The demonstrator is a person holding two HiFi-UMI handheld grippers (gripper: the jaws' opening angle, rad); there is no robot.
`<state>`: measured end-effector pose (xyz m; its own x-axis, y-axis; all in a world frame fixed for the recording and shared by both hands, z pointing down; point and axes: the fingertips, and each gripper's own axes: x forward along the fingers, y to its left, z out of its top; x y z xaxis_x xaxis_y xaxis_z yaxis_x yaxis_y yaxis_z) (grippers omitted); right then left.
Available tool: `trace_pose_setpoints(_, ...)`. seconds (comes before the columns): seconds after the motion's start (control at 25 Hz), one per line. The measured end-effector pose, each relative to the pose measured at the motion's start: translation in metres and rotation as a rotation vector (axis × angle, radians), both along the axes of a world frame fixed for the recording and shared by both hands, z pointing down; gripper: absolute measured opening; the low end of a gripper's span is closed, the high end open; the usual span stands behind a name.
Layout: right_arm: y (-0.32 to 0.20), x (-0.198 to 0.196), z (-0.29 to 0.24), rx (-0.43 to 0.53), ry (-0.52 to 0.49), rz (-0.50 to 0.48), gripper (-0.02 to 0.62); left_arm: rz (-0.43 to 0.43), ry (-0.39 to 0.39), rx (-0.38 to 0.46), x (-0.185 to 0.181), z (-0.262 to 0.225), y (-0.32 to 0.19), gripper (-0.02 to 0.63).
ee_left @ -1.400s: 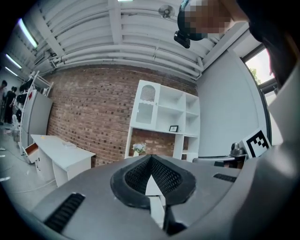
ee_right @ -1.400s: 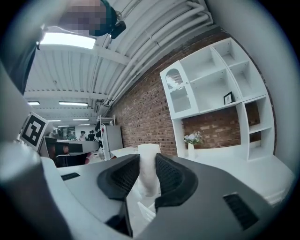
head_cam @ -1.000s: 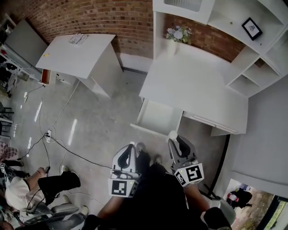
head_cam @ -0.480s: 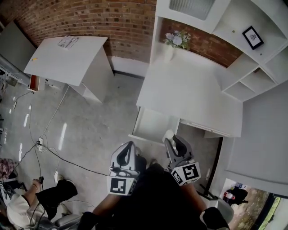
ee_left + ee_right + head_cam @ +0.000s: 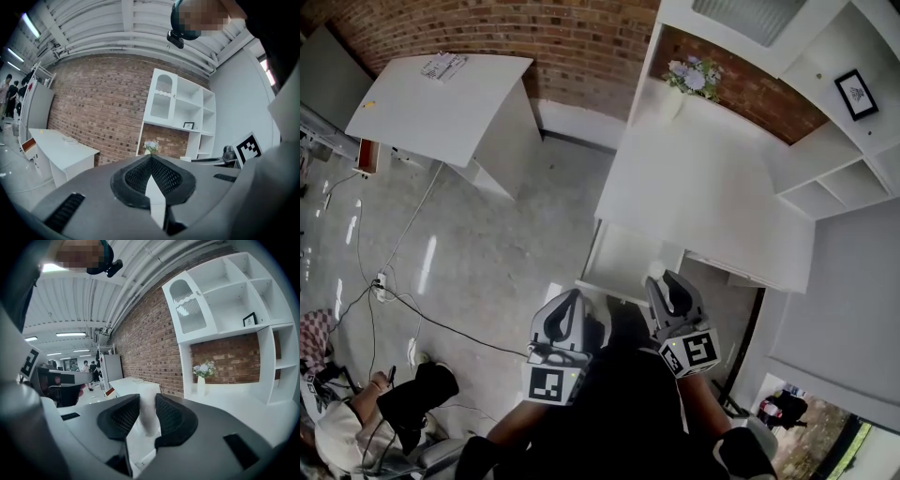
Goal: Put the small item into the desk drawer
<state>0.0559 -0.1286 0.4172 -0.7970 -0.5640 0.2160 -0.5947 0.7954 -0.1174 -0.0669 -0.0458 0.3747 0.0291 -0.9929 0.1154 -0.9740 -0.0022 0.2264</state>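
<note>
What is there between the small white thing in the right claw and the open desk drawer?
Nothing visible. The right claw holds the small white item just short of the drawer, which stands pulled out from the desk. Its inside looks bare, and only open air lies between them.

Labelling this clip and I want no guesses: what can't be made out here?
Small item: right gripper view, a blurred whitish shape between the jaws; its kind is unclear.
Drawer: head view, right gripper covers its near corner.
Framed picture: head view, too small to read.
</note>
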Motion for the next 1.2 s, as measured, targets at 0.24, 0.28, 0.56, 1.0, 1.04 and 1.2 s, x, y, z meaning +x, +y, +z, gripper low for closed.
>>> trace_pose_setpoints(0.24, -0.035, -0.021, 0.025, -0.022, 0.034, -0.048, 0.124, -0.026, -0.005, -0.007, -0.013, 0.006, -0.031, 0.023)
trace_pose_setpoints(0.28, -0.041, -0.025, 0.028, -0.027, 0.042, -0.059, 0.124, -0.03, -0.001, -0.009, -0.015, 0.006, -0.037, 0.024)
trace_pose_setpoints(0.56, -0.08, -0.047, 0.06, -0.081, 0.101, -0.122, 0.124, -0.039, 0.005, -0.034, -0.023, 0.011, -0.084, 0.025)
trace_pose_setpoints(1.0, -0.102, -0.069, 0.15, -0.196, 0.242, -0.244, 0.124, -0.061, 0.027, -0.085, -0.033, 0.041, -0.133, 0.025)
trace_pose_setpoints(1.04, -0.101, -0.07, 0.158, -0.202, 0.254, -0.255, 0.124, -0.062, 0.029, -0.09, -0.034, 0.044, -0.136, 0.025)
trace_pose_setpoints(1.2, -0.098, -0.076, 0.186, -0.228, 0.305, -0.3, 0.124, -0.065, 0.037, -0.103, -0.037, 0.053, -0.144, 0.025)
